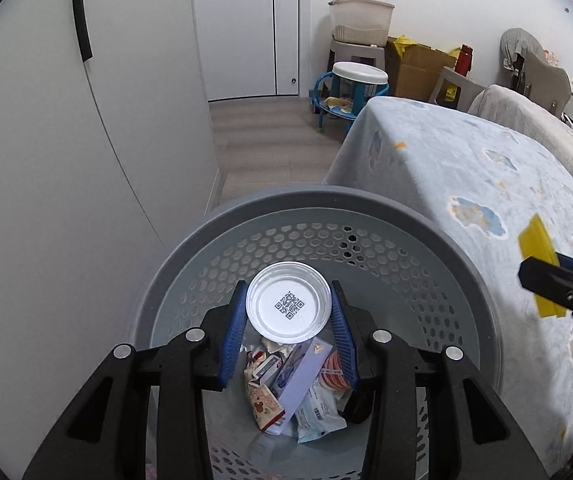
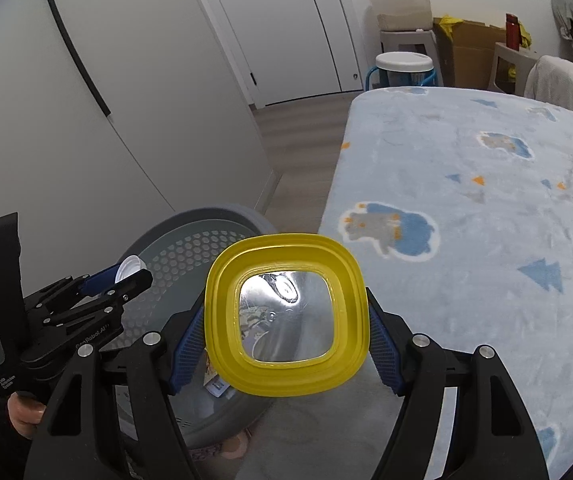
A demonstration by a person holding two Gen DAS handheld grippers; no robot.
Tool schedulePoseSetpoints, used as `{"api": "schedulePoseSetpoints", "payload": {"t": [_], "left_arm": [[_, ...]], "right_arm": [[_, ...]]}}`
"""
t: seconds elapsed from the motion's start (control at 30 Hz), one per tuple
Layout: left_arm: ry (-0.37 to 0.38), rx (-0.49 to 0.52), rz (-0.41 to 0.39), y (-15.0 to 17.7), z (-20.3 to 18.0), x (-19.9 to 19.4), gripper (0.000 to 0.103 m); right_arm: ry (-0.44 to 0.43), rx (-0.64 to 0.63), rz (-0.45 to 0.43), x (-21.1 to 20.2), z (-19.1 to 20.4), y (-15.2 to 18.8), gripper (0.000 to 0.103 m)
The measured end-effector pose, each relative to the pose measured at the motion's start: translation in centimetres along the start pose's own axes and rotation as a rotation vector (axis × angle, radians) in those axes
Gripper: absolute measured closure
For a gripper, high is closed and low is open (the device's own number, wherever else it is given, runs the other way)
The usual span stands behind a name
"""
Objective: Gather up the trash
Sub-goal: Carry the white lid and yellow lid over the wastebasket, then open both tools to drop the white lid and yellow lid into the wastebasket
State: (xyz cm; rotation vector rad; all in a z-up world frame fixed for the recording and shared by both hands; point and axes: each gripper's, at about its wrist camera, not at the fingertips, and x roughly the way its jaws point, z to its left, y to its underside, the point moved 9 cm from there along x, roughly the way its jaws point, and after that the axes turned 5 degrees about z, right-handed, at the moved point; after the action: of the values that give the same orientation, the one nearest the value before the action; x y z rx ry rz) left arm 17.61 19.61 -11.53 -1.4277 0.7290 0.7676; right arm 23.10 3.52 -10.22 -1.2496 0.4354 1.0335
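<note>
Both pairs of jaws are clamped on trash: the left gripper (image 1: pixel 288 304) pinches a small round white lid (image 1: pixel 289 302) by its edges, and the right gripper (image 2: pixel 286 324) squeezes a square yellow container (image 2: pixel 286 314) across its sides.

Left wrist view: the lid sits at the centre of the frame, flat face with a printed code turned to the camera, blue pads pressed against its left and right edges. Directly behind and below it opens the grey perforated bin (image 1: pixel 386 216), its rim filling the lower middle. Wrappers and small cartons (image 1: pixel 286 392) already lie at the bottom. So the lid hangs right over the bin's mouth, and judging by that, letting go should drop it inside. At the right edge the other gripper shows with the yellow container, over the blue blanket (image 1: pixel 466 168) and outside the rim.

Right wrist view: the container's open mouth faces the camera at centre, its shiny inside visible. The bin lies at the lower left, mostly behind the container and the left gripper. The blanket fills the right half. The container sits above the bin's right-hand rim, partly over the blanket, so it probably needs to travel leftward in the frame before release. The left hand is clearly the nearer one to dropping.
</note>
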Motion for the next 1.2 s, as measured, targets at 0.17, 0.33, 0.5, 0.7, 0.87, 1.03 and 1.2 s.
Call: {"api": "schedulePoseSetpoints", "payload": {"t": [0.17,0.33,0.5,0.7,0.87,1.03,1.2], "left_arm": [[-0.004,-0.002,-0.009,0.0,0.4,-0.5,0.064],[-0.004,-0.014,-0.004,0.2,0.7,-0.6,0.064],[-0.005,-0.025,0.009,0.2,0.8,-0.5,0.064],[-0.006,-0.032,0.012,0.3,1.1,-0.5,0.064],[-0.007,-0.044,0.015,0.4,1.4,-0.5,0.064],[-0.016,-0.043,0.003,0.4,1.4,-0.8,0.044],[-0.018,-0.053,-0.002,0.3,1.7,-1.0,0.038]], "right_arm": [[-0.010,-0.023,0.005,0.5,1.7,0.0,0.034],[0.010,-0.072,0.007,0.9,2.8,0.1,0.034],[0.005,-0.089,0.023,1.7,3.4,0.1,0.034],[-0.008,-0.106,0.025,2.1,4.1,0.1,0.033],[-0.012,-0.113,0.016,2.2,4.2,-0.1,0.032],[-0.013,-0.106,-0.006,1.7,4.1,-0.2,0.021],[-0.011,-0.096,-0.006,1.6,3.9,-0.2,0.020]]}}
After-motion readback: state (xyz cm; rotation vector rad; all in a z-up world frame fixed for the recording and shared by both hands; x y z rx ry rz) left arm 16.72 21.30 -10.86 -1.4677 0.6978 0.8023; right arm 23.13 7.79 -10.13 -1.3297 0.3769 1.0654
